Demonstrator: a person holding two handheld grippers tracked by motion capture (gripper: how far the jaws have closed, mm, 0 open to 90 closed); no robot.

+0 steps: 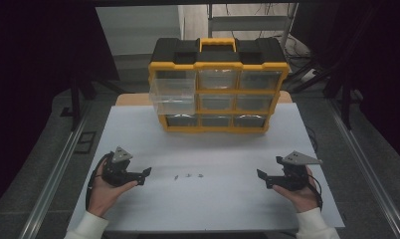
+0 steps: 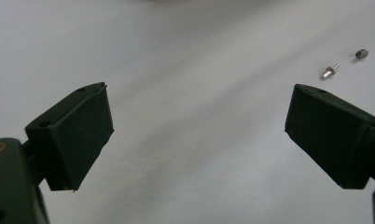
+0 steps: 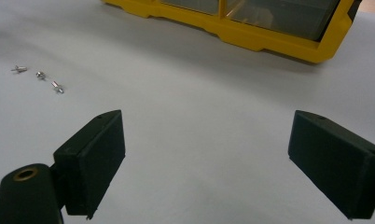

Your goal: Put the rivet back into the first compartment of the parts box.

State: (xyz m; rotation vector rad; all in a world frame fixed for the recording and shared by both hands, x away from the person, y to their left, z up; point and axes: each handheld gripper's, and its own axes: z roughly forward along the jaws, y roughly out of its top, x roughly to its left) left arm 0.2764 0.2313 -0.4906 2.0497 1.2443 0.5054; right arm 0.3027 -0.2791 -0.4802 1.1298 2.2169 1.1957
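High view shows three small screws [image 1: 187,176] on the white table [image 1: 213,209] between left gripper [image 1: 146,176] and right gripper [image 1: 263,179]; both empty, jaws wide; approach one screw low, centre it, close gently.

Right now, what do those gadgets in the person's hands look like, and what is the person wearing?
Each is a black hand-held gripper, left and right, with two blocky, flat-faced black jaws and a grey three-cornered plate on top. A dark cable trails from each. A brass-coloured ring shows on the body in the gripper views. The person wears white sleeves with ribbed cuffs.
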